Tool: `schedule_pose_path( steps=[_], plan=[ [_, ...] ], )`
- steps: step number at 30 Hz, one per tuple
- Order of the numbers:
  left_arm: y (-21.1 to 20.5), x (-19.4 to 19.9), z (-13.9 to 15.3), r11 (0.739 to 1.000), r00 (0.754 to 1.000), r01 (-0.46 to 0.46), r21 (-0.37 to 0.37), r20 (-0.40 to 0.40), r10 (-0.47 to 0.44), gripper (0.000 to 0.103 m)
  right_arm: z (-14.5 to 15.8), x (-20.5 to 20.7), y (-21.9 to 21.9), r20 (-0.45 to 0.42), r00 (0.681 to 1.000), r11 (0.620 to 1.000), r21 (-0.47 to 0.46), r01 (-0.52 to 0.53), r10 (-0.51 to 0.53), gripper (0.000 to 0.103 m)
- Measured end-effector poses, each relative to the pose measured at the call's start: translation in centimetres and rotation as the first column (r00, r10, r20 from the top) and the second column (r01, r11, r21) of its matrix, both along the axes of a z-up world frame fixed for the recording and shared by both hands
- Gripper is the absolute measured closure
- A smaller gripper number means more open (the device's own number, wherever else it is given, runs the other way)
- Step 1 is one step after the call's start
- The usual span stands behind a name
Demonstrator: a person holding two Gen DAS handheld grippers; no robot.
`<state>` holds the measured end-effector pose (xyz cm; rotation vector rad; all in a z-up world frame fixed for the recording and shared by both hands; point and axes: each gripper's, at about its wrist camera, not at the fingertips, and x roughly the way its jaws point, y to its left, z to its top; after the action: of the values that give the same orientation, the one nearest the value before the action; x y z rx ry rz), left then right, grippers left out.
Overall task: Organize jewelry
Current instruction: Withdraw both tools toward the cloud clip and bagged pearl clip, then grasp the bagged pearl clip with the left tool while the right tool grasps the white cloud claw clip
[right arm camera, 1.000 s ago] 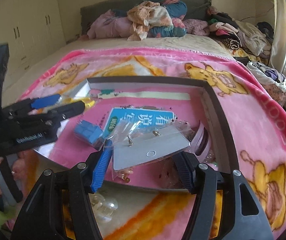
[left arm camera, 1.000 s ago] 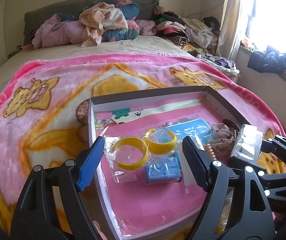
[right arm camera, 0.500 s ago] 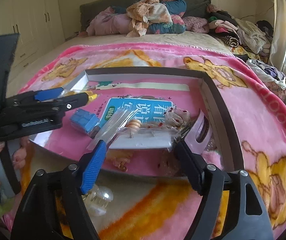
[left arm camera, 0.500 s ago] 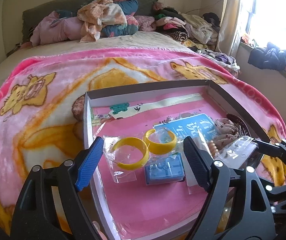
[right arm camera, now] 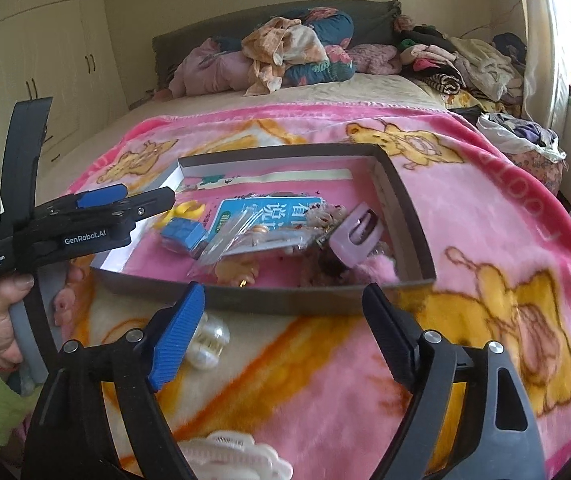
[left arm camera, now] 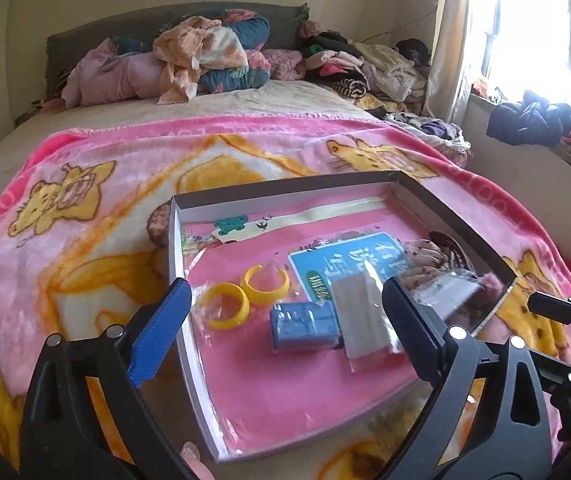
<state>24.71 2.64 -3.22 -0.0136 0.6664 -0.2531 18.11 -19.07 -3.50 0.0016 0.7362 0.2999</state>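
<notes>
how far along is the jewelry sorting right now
Mostly done, it seems. The box already holds the yellow bangles, blue case, bagged earring card and pink hair clip. Both the right claw and left claw are open and empty. Left out on the blanket: a pearly clip and a white clip.

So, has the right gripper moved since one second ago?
Yes. In the right wrist view the right gripper has pulled back out of the box: its open jaws now hang over the blanket, and the earring card lies inside.
</notes>
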Motion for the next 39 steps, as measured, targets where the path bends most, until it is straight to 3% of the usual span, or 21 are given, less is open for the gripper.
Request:
schedule_pose_path(
  steps=[13, 23, 36, 38, 39],
  plan=[
    [-0.5, -4.8, 0.9, 1.000, 0.999, 0.030, -0.007, 0.035, -0.030, 0.012, -0.5, -4.8, -0.4, -0.021, 1.000, 1.000, 0.020, -0.001, 0.002, 0.021],
    [-0.7, -7.0, 0.1, 0.999, 0.999, 0.048, -0.001, 0.005, -0.048, 0.012, -2.1, -7.5, 0.2, -0.065, 0.998, 1.000, 0.012, -0.026, 0.027, 0.020],
    [-2.1, -8.6, -1.4, 0.996, 0.995, 0.091, 0.018, -0.049, -0.090, 0.012, -4.9, -8.2, 2.4, -0.100, 0.994, 0.998, -0.039, -0.052, 0.048, 0.020],
    [-2.6, -8.7, -1.7, 0.995, 0.993, 0.102, 0.022, -0.059, -0.101, 0.012, -5.4, -8.0, 2.3, -0.102, 0.994, 0.998, -0.040, -0.049, 0.045, 0.022],
    [-2.9, -8.7, -1.9, 0.994, 0.992, 0.110, 0.024, -0.064, -0.109, 0.012, -5.5, -8.0, 2.2, -0.099, 0.994, 0.998, -0.047, -0.043, 0.038, 0.027]
  ],
)
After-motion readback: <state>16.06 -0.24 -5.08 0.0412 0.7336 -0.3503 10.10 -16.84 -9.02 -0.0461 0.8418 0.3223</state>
